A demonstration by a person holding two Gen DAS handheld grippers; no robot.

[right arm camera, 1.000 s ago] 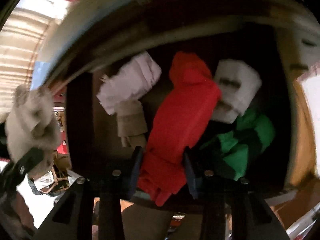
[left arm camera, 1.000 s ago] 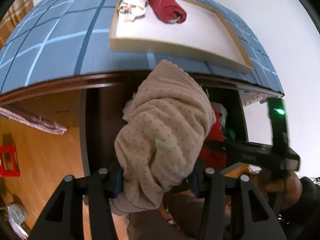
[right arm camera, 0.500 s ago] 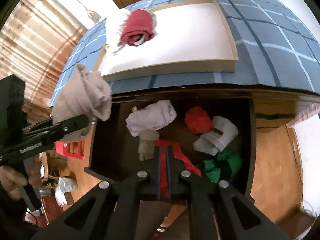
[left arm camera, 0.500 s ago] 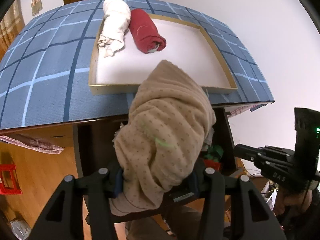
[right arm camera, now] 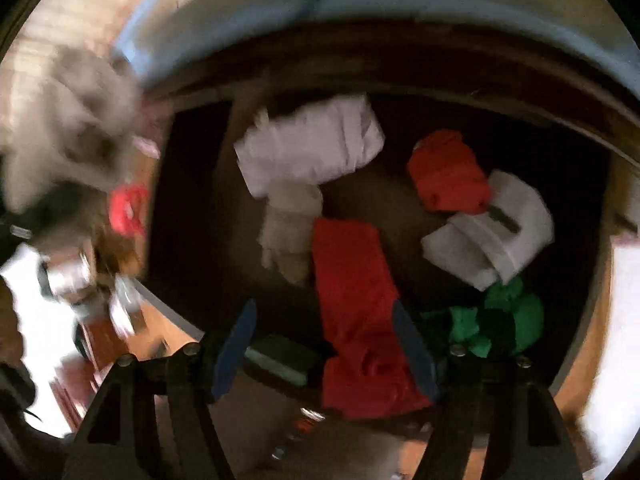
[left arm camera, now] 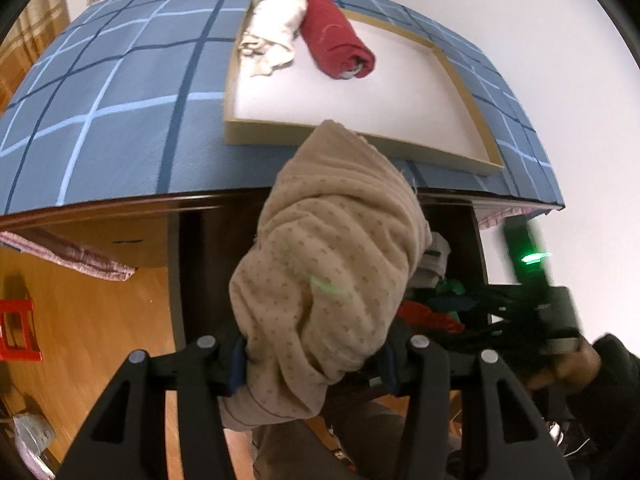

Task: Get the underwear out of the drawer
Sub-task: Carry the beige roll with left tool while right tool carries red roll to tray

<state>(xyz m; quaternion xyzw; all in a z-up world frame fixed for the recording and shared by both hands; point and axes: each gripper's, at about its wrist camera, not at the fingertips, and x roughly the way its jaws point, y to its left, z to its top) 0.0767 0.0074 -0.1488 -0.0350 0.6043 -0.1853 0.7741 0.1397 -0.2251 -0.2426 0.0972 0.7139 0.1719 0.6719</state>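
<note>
My left gripper (left arm camera: 314,364) is shut on a beige dotted underwear (left arm camera: 332,280), held up in front of the open drawer. In the blurred right wrist view my right gripper (right arm camera: 325,310) hangs over the drawer (right arm camera: 360,200), its jaws opening. A long red underwear (right arm camera: 352,280) lies between them, close to the right finger, and the pads do not press on it. Also in the drawer lie a white folded piece (right arm camera: 312,148), a small beige piece (right arm camera: 288,232), a red roll (right arm camera: 448,172), another white piece (right arm camera: 492,232) and a green one (right arm camera: 500,320).
A shallow tray (left arm camera: 280,136) sits on the blue checked tabletop (left arm camera: 120,80) above the drawer, holding a cream roll (left arm camera: 276,12) and a dark red roll (left arm camera: 336,36). Wooden floor lies to the left, with a red stool (left arm camera: 16,332) on it.
The right gripper, around the red underwear a second ago, rose shut above the drawer, then dropped back close to it and spread its jaws. The left gripper keeps its hold.
</note>
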